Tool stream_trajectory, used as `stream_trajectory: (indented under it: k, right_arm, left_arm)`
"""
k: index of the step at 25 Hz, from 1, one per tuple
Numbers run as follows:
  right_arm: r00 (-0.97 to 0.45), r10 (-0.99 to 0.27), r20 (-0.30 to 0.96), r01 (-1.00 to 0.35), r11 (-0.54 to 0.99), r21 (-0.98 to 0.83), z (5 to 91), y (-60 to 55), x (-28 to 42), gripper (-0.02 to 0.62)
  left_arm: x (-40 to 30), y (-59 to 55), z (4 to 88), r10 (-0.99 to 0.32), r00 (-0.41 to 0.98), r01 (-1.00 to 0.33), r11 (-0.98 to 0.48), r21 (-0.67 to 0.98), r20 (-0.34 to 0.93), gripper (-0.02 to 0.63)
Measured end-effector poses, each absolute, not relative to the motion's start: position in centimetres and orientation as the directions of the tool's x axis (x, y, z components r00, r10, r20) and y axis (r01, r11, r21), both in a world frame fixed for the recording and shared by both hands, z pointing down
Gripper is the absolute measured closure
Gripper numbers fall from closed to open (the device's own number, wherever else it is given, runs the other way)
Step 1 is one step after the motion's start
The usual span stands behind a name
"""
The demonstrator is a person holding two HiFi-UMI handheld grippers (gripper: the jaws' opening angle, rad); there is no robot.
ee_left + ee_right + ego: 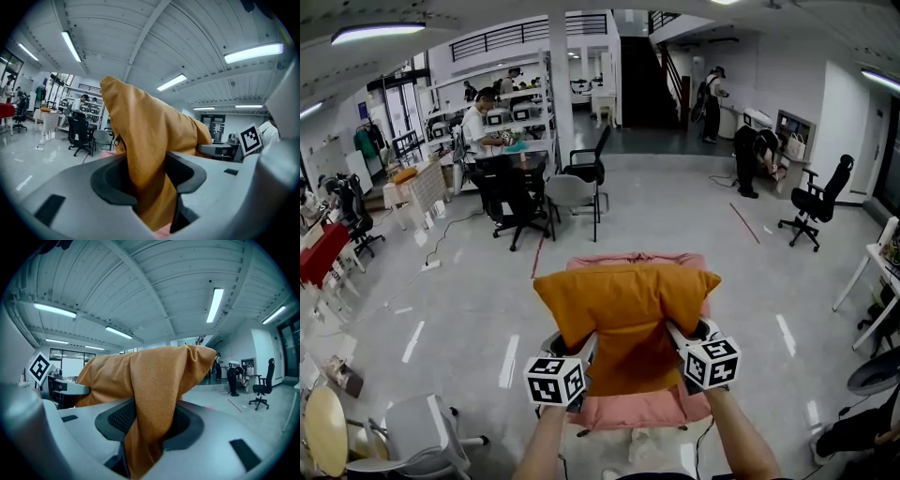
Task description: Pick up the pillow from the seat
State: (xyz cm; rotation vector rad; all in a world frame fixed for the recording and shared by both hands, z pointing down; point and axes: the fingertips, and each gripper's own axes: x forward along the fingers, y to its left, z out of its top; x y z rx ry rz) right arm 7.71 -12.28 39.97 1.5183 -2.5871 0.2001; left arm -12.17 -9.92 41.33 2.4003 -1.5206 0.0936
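Left gripper (579, 343) (150, 177): pinched a fold of the pillow (623, 309) (140, 126) (154, 371) at its near left corner, with cloth pressed between both pads. Right gripper (686, 336) (149, 422): clamped likewise on the near right corner, with cloth bunched between its jaws and trailing out below them.

Pillow: looked mustard-orange, soft and matte, roughly rectangular. Spread widest along the far edge and narrowed toward the two grips. Creased and sagged in the stretch between them. Rose as a slack peak above the jaws in both gripper views. Hung over the pink seat (642, 411) and covered most of it, leaving pink bare beyond the far edge and below the near edge. Could not be judged clear of the seat or resting on it.

Floor (459, 291): appeared pale grey and glossy, marked with short white strips and a thin red line. Carried a grey chair (574, 192) just beyond the seat, a white pillar (561, 89) behind that, and a black chair (820, 202) well off to the right. Also held a desk (520, 155) at the far left, with a person (476, 127) seated at it.

Ceiling (154, 296): showed pale ribbed panels, crossed by beams and lit by long strip lights (215, 303).
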Motion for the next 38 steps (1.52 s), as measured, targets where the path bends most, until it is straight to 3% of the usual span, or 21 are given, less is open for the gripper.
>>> stream_trajectory:
  k: [38]
  right_arm:
    - [-0.473, -0.868, 0.151, -0.88, 0.473, -0.04, 38.3, -9.1, 12.4, 0.416]
  left_arm:
    - [-7.6, -7.2, 39.2, -0.875, 0.449, -0.888, -0.414, 0.202, 0.181, 0.39]
